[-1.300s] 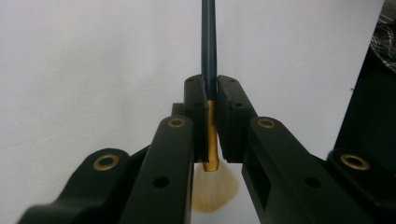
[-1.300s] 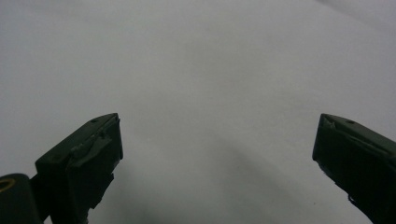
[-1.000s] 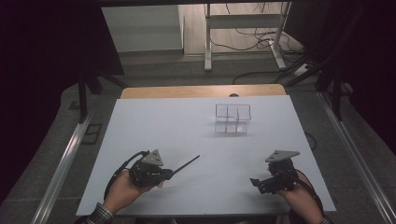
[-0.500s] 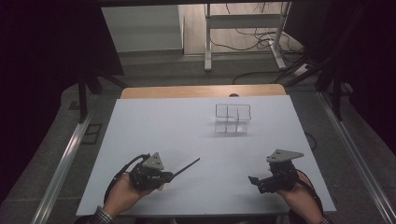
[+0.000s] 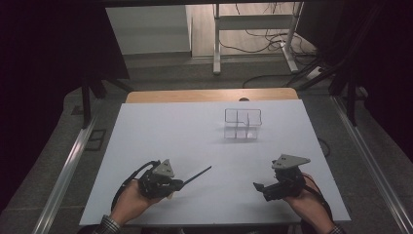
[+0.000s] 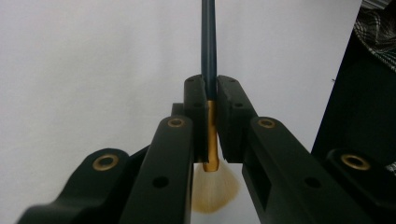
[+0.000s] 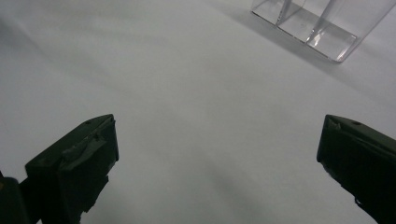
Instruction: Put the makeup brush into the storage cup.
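**Clerk:** Count the tools first.

**Me:** Two grippers, one in each of my hands, both low over the near edge of the white table (image 5: 146, 126). My left gripper (image 5: 178, 185) is clamped on item one: a single brush (image 5: 197, 175), dark handle, gold ferrule. My right gripper (image 5: 257, 186) holds nothing; its jaws stand wide apart.

**Clerk:** Containers?

**Me:** One clear organizer (image 5: 242, 124), divided into compartments, standing toward the far side of the table, well apart from both grippers.

**Clerk:** What does the left gripper view add?

**Me:** The grip itself. The pads (image 6: 196, 107) press the brush (image 6: 208, 56) right where the gold ferrule meets the handle. The pale bristles fan out behind the jaws, toward my hand; the handle runs forward beyond the tips. From the high view I can make out the handle as a thin dark line slanting up and right, not the bristles.

**Clerk:** And the right gripper view?

**Me:** Bare table between the spread jaws, and a corner of the organizer (image 7: 322, 28) at the upper right, its clear walls showing.
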Demonstrator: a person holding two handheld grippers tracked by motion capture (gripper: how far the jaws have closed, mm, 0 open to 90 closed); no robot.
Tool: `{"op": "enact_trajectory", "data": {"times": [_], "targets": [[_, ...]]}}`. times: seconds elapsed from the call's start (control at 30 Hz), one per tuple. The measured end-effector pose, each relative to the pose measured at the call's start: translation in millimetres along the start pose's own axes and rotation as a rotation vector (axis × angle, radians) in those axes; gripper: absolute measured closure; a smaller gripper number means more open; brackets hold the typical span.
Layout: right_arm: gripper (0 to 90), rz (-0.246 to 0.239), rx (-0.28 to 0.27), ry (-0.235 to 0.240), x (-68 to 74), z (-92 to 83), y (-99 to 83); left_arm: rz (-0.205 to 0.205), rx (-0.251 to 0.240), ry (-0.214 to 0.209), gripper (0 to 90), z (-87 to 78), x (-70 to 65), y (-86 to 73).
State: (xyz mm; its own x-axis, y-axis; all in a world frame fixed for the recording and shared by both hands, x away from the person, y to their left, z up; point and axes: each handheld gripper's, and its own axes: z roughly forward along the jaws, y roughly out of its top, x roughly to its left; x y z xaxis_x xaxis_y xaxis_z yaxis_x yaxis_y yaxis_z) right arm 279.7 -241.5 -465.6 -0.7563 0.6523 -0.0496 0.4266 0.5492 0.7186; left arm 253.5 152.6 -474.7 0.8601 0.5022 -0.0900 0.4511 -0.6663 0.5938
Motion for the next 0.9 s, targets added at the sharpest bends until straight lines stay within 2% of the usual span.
{"op": "enact_trajectory", "data": {"times": [0.17, 0.47, 0.53, 0.63, 0.9], "targets": [[0.0, -0.021, 0.025, 0.026, 4.0, 4.1, 5.6, 0.008, -0.007, 0.001, 83.5, 0.4, -0.1, 3.0], [0.0, -0.060, 0.028, 0.048, 8.6, 9.3, 13.7, 0.028, 0.004, -0.005, 83.5, 3.0, 0.2, 8.0], [0.0, -0.078, 0.039, 0.072, 11.0, 12.1, 17.8, 0.031, 0.004, -0.007, 83.5, 3.9, 0.1, 9.7], [0.0, -0.096, 0.041, 0.077, 13.9, 14.6, 22.8, 0.042, 0.007, -0.011, 83.5, 6.2, -0.4, 13.0], [0.0, -0.106, 0.036, 0.075, 20.9, 23.1, 36.0, 0.059, 0.012, -0.022, 83.6, 10.6, -1.4, 18.7]]}}
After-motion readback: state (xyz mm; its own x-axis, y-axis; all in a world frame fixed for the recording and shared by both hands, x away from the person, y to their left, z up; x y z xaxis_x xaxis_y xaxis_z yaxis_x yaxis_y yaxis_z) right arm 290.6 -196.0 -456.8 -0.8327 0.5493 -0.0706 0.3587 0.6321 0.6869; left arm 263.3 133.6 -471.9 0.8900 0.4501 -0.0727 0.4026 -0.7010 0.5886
